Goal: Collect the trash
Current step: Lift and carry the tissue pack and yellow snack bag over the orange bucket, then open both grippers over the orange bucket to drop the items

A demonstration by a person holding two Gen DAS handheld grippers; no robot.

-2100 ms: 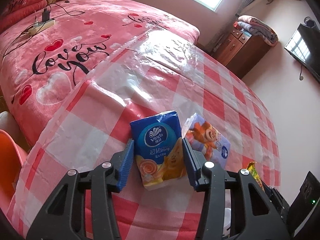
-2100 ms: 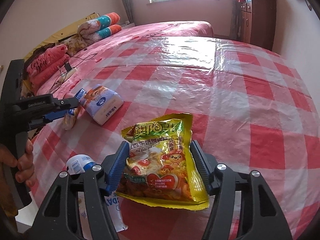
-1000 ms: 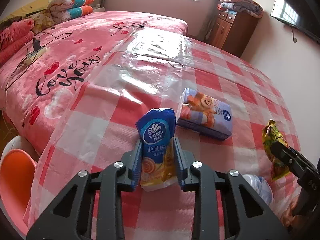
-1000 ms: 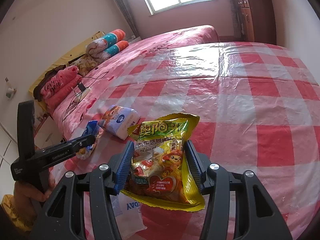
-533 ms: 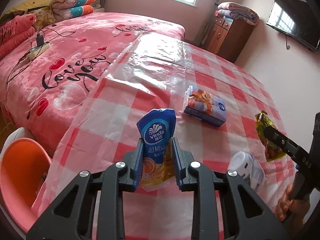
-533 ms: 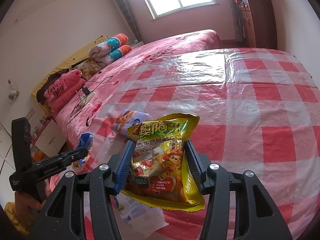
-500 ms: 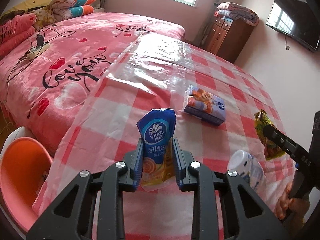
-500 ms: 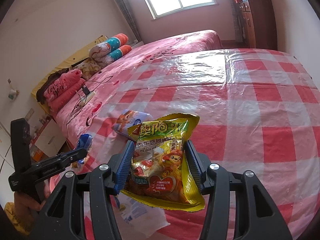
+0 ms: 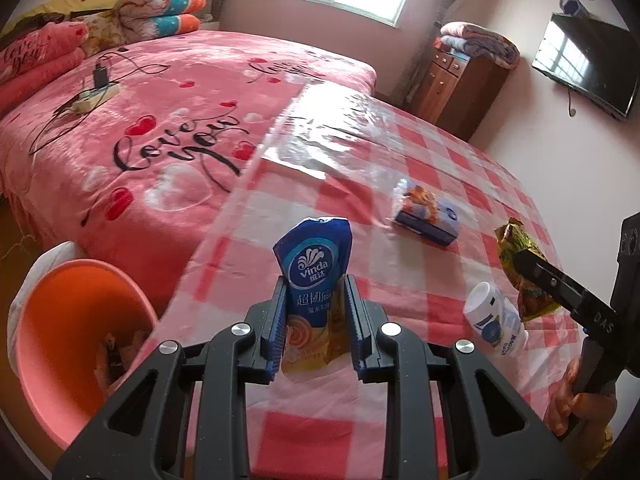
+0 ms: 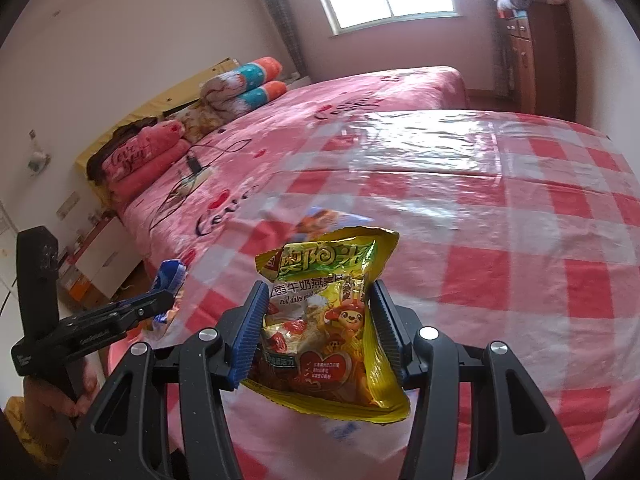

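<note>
Home bedroom: pink bed [image 9: 168,120] (rolled quilts at head), wooden dresser [image 9: 464,80], wall TV [image 9: 588,64].

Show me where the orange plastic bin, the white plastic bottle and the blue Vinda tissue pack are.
orange plastic bin [image 9: 60,320], left wrist view, inner wall.
white plastic bottle [image 9: 494,322], left wrist view, label.
blue Vinda tissue pack [image 9: 314,272], left wrist view, logo.

Both wrist views look steeply down, close over the checkered cloth [image 9: 440,184] — shared — with the bed [image 10: 360,92] beyond.
</note>
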